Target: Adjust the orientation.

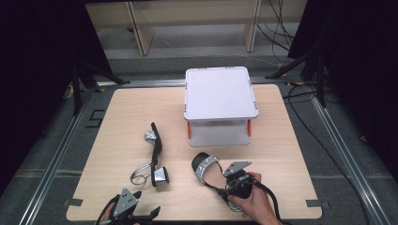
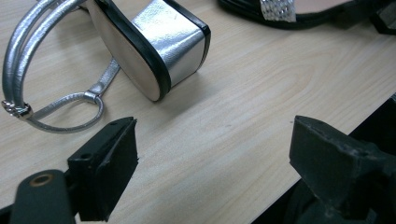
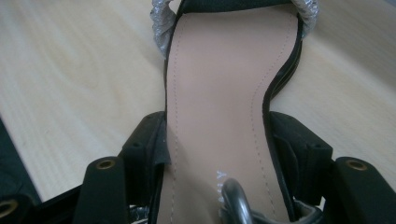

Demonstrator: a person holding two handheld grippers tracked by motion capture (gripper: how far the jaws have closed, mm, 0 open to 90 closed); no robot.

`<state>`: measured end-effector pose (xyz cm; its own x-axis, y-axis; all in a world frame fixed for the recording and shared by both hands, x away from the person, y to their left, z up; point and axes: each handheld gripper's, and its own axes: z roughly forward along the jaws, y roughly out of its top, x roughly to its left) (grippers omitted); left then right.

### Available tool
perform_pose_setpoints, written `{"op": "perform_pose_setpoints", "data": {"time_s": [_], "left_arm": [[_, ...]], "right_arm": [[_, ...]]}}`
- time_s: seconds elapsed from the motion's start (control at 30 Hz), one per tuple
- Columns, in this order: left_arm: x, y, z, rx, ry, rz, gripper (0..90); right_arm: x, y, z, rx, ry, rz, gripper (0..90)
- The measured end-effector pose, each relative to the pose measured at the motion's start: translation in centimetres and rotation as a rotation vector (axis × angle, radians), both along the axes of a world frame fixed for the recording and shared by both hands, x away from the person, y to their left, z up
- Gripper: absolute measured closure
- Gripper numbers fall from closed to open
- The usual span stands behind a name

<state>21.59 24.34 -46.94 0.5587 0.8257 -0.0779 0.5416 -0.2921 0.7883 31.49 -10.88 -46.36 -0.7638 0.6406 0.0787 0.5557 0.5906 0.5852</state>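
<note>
Two block-heeled sandals rest on the wooden table (image 1: 117,117). The left sandal (image 1: 156,150) lies on its side, with its silver heel (image 2: 173,42) and silver ankle strap (image 2: 18,70) toward me. My left gripper (image 1: 129,213) (image 2: 215,140) hovers open just short of that heel, with bare table between its jaws. The right sandal (image 1: 206,168) stands upright, with a glittery toe strap and a beige insole (image 3: 219,70). My right gripper (image 1: 233,182) (image 3: 217,140) is shut on its heel end, one jaw on each side of the sole.
A white two-tier stand (image 1: 219,93) with orange posts sits at the back middle of the table. The table's front edge runs right under both hands. Cables and dark tripod legs lie on the floor around the table.
</note>
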Motion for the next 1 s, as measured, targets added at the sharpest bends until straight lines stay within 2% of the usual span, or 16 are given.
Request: {"op": "perform_pose_setpoints", "data": {"time_s": [0.03, 0.07, 0.13, 0.17, 0.27, 0.3, 0.37, 0.43, 0.47, 0.5, 0.53, 0.57, 0.67, 0.7, 0.83, 1.0], "left_arm": [[0.0, 0.1, 0.0, 0.018, 0.001, -0.004, 15.0], [0.0, 0.1, 0.0, 0.017, 0.000, -0.005, 15.0], [0.0, 0.0, 0.0, -0.001, -0.001, -0.003, 14.9], [0.0, 0.0, 0.0, -0.001, -0.004, -0.005, 15.0], [0.1, 0.2, 0.1, 0.030, -0.004, -0.010, 15.0], [0.0, 0.0, 0.1, -0.004, -0.004, -0.004, 15.0], [0.0, 0.0, 0.0, -0.004, -0.004, -0.004, 15.0], [0.0, 0.0, 0.0, -0.008, 0.000, 0.002, 14.9], [0.1, 0.0, 0.0, -0.007, 0.000, 0.001, 15.0], [0.1, 0.0, 0.0, -0.008, 0.001, 0.001, 15.0], [0.2, 0.1, 0.0, 0.027, 0.003, -0.005, 14.9], [0.2, 0.1, 0.0, 0.023, 0.003, -0.004, 14.9], [0.2, 0.2, 0.0, 0.023, 0.002, -0.006, 14.9], [0.1, 0.1, 0.0, -0.009, 0.001, 0.006, 14.9], [0.2, 0.1, 0.0, -0.005, 0.001, 0.006, 15.0], [0.2, 0.1, 0.0, -0.016, 0.003, 0.007, 14.9]], "right_arm": [[0.3, -0.2, 0.0, 0.015, 0.014, -0.016, 39.7], [1.0, -0.5, 0.0, 0.041, 0.006, -0.067, 39.5], [1.2, -0.6, 0.0, 0.043, 0.003, -0.084, 39.5], [1.3, -0.5, 0.1, 0.049, 0.021, -0.111, 39.2], [1.3, -0.4, -0.1, 0.051, -0.003, -0.091, 39.5], [1.0, -0.2, 0.0, 0.053, 0.004, -0.103, 37.0], [0.9, -0.2, 0.0, 0.047, 0.022, -0.100, 32.0], [0.9, -0.1, 0.0, 0.049, 0.026, -0.104, 31.4], [1.1, 0.0, -0.2, 0.041, 0.028, -0.100, 27.1], [1.1, 0.0, -0.2, 0.041, 0.028, -0.100, 27.1], [1.2, 0.0, -0.3, 0.031, 0.031, -0.093, 26.9], [1.3, 0.2, -0.3, 0.006, 0.062, -0.089, 27.6], [1.4, 0.4, -0.3, -0.004, 0.056, -0.081, 28.2], [1.4, 0.7, -0.2, -0.029, 0.049, -0.067, 28.9], [1.0, 1.1, -0.2, -0.064, 0.032, -0.065, 30.2], [0.4, 1.4, -0.1, -0.058, 0.050, -0.097, 28.1]]}}
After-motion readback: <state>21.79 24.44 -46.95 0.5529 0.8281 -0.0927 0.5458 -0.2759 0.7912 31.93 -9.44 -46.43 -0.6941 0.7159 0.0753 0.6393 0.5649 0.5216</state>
